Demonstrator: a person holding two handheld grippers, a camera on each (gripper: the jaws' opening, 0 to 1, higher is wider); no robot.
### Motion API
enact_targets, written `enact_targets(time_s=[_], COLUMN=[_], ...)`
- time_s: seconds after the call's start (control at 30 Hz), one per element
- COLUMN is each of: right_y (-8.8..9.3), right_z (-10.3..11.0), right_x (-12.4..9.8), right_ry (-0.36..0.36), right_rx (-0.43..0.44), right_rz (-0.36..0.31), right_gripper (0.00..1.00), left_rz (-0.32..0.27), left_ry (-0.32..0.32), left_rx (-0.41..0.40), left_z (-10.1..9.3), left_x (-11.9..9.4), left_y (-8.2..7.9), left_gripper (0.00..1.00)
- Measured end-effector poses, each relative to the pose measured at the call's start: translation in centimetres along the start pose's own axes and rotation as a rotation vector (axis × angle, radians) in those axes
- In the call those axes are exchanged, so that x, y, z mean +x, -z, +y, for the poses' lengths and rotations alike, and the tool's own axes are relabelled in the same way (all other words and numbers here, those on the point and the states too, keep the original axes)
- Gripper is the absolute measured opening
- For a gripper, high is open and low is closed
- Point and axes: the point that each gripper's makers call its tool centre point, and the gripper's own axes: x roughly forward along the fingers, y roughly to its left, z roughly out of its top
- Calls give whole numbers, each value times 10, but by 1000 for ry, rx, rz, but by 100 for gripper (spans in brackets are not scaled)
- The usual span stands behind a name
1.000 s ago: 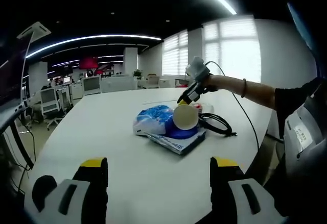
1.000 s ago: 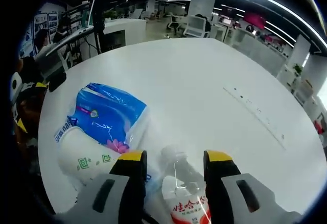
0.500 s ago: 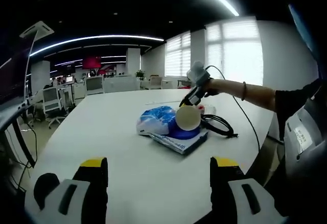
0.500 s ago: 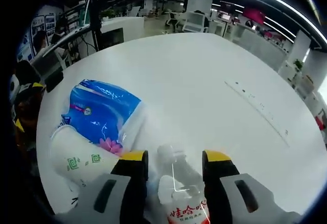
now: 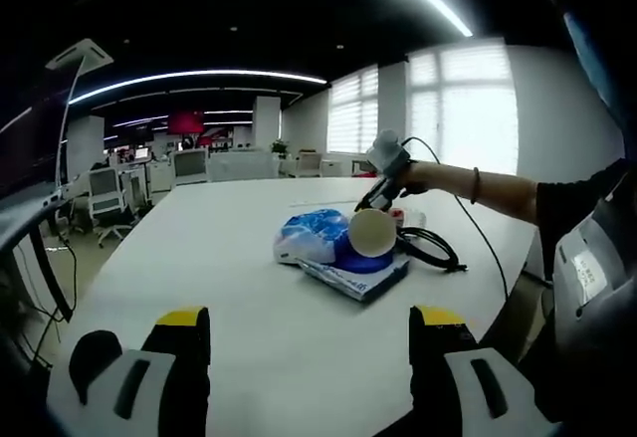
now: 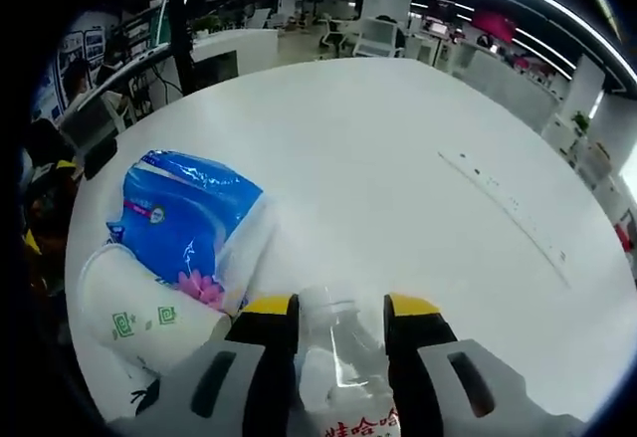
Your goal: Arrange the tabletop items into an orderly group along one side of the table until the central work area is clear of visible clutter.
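Observation:
In the right gripper view my right gripper [image 6: 339, 307] is shut on the neck of a clear water bottle [image 6: 338, 362] with a red label. To its left lie a blue tissue pack [image 6: 184, 220] and a white paper cup [image 6: 134, 303] on its side. The left gripper view shows the same cluster mid-table: tissue pack [image 5: 313, 235], paper cup [image 5: 371, 231], a flat blue-and-white pack [image 5: 353, 277] beneath them, and the right gripper [image 5: 370, 201] reaching down at the bottle [image 5: 403, 217]. My left gripper [image 5: 309, 320] stands open near the table's near edge, holding nothing.
A black coiled cable [image 5: 430, 248] lies right of the cluster. The white table [image 6: 418, 148] stretches bare beyond the bottle, with a thin seam [image 6: 503, 208] across it. A person's arm [image 5: 478, 183] reaches in from the right. Office chairs and desks stand beyond the table.
The right gripper's jaws have narrowed onto the bottle's neck. The left gripper view has shifted slightly; the cluster itself has not moved.

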Motion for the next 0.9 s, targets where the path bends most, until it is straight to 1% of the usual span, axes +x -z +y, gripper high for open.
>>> enact_targets(time_s=[0.1,0.27,0.33,0.4,0.43,0.53,0.57,0.67,0.77,0.83,0.9], right_y=[0,0,-1,-1,0,0,1,3,3,3,2], right_z=[1,4,4,5,7,8,9,9,7,3,0], right_x=[1,2,3,4,4,3,4,2,2,1,-3], right_ry=[4,5,0,-2,-3,9,14,18,28,54,61], right_rx=[-30,-77,-103,-138,-169,-242,-223,-219,-208,-200,-169], right_rz=[4,31,46,62,71,86,89,94,86,80,68], right_gripper=[30,28,26,25,24,22,21,21,21,20,20], left_rz=[-2,-3,-16,-25,-29,-25,-24,-23,-23,-22,-22], left_ry=[-9,-12,-11,-7,-6,-10,-12,-20,-19,-21,-28], left_rx=[-3,-3,-2,-6,-5,-3,-4,-10,-11,-12,-14], left_z=[3,4,4,3,3,4,5,7,7,7,9], left_x=[-2,-3,-4,-6,-6,-7,-7,-8,-9,-10,-11], left_y=[0,0,-2,-3,-3,-3,-2,-1,-1,0,0], left_gripper=[81,81,81,81,81,81,81,81,81,81,81])
